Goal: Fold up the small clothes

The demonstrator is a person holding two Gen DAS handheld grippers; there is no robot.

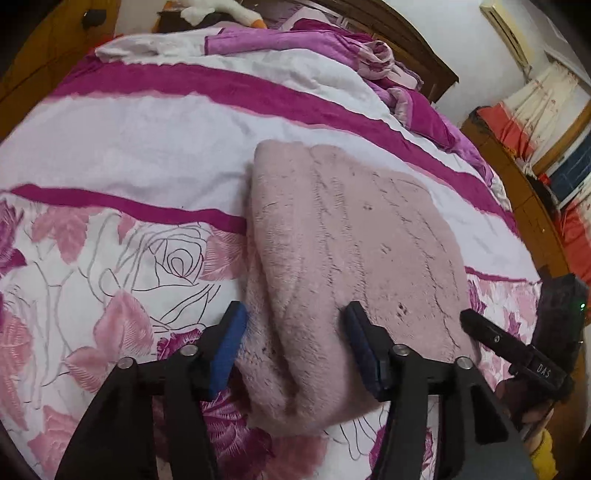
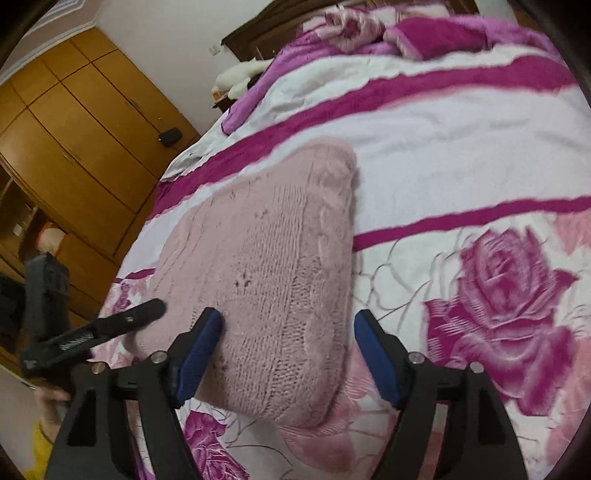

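A pink knit garment [image 1: 343, 258] lies folded on the bed [image 1: 129, 155], near its front edge. Both grippers, left [image 1: 295, 332] and right [image 2: 288, 339], hover just over its near end with fingers spread wide and empty, apparently poised to grip for another fold.

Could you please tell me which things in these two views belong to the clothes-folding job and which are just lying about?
Job:
pink knit sweater, already folded
left gripper, open
right gripper, open
floral bedspread, the work surface

Lying about:
crumpled purple blanket
white plush toy
wooden wardrobe
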